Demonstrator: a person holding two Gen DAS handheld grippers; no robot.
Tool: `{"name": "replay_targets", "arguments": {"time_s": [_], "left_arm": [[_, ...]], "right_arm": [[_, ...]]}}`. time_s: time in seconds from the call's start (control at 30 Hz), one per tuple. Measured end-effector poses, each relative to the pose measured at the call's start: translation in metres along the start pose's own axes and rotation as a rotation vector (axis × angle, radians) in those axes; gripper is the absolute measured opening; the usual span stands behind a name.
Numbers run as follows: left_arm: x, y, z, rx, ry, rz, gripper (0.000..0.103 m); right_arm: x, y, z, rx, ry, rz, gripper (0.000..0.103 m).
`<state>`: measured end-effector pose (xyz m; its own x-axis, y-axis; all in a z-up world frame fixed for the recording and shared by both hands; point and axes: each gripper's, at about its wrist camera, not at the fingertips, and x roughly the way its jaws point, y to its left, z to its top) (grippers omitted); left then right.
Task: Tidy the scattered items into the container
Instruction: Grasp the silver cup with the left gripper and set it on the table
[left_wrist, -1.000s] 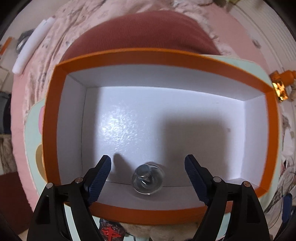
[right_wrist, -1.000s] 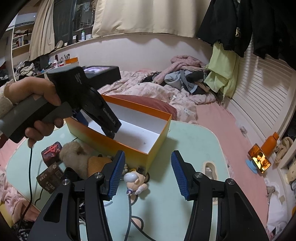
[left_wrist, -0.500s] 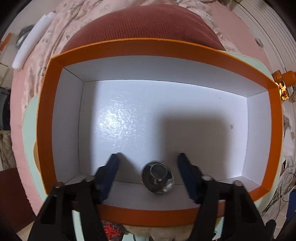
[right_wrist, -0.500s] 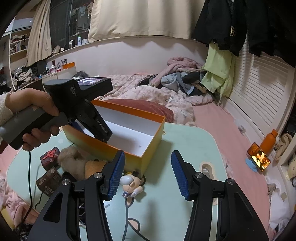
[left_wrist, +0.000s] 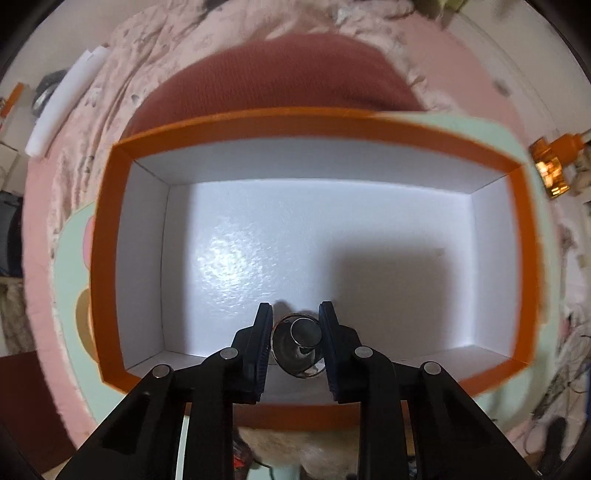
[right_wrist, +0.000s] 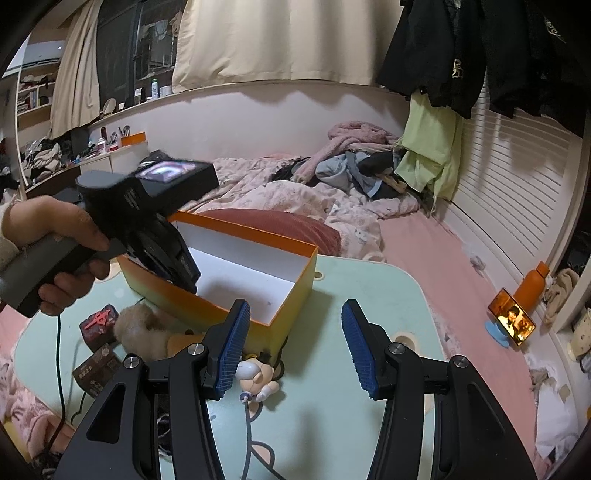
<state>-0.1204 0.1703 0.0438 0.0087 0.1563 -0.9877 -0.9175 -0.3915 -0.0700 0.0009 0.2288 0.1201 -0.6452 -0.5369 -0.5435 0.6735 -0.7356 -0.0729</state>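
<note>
So, left wrist view: left gripper (left_wrist: 296, 330) reaches down into the orange box (left_wrist: 110, 266), near wall side.
Left fingers: closed on a small shiny metal cup (left_wrist: 298, 345), a pad on each flank; cup low inside the box, whether it touches the floor cannot be told.
Why: likely repositioning the cup inside the box.
Right wrist view: right gripper (right_wrist: 291, 345) hangs spread, holding nothing, just in front of the box.
Left to tidy: figurine (right_wrist: 255, 378), plush toy (right_wrist: 142, 330), dark blocks (right_wrist: 98, 325) on the table (right_wrist: 369, 288) beside the box.

Mint table (right_wrist: 354, 295) w/ orange box (right_wrist: 207, 306), plush (right_wrist: 140, 328), figurine (right_wrist: 255, 376), 2 dark blocks (right_wrist: 98, 321).
</note>
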Motion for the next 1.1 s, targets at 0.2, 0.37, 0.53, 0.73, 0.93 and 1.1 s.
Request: {"name": "replay_targets", "arguments": {"time_s": [0.2, 0.37, 0.53, 0.73, 0.93, 1.1], "left_arm": [[-0.054, 0.002, -0.035, 0.058, -0.172, -0.156, 0.024], [-0.072, 0.008, -0.082, 0.101, -0.245, -0.273, 0.024], [-0.057, 0.006, -0.121, 0.115, -0.250, -0.364, 0.024], [-0.023, 0.007, -0.144, 0.094, -0.241, -0.426, 0.024], [-0.013, 0.014, -0.153, 0.063, -0.330, -0.370, 0.049], [-0.032, 0.029, -0.170, 0.014, -0.476, -0.360, 0.062]], "right_arm": [[0.001, -0.002, -0.004, 0.008, 0.015, 0.019, 0.053], [0.005, -0.004, -0.009, 0.029, 0.031, 0.046, 0.053], [0.007, -0.003, -0.014, 0.036, 0.046, 0.057, 0.053], [0.006, 0.001, -0.017, 0.034, 0.052, 0.063, 0.053], [0.006, 0.005, -0.023, 0.025, 0.061, 0.067, 0.053], [0.006, 0.001, -0.027, 0.040, 0.068, 0.060, 0.053]]}}
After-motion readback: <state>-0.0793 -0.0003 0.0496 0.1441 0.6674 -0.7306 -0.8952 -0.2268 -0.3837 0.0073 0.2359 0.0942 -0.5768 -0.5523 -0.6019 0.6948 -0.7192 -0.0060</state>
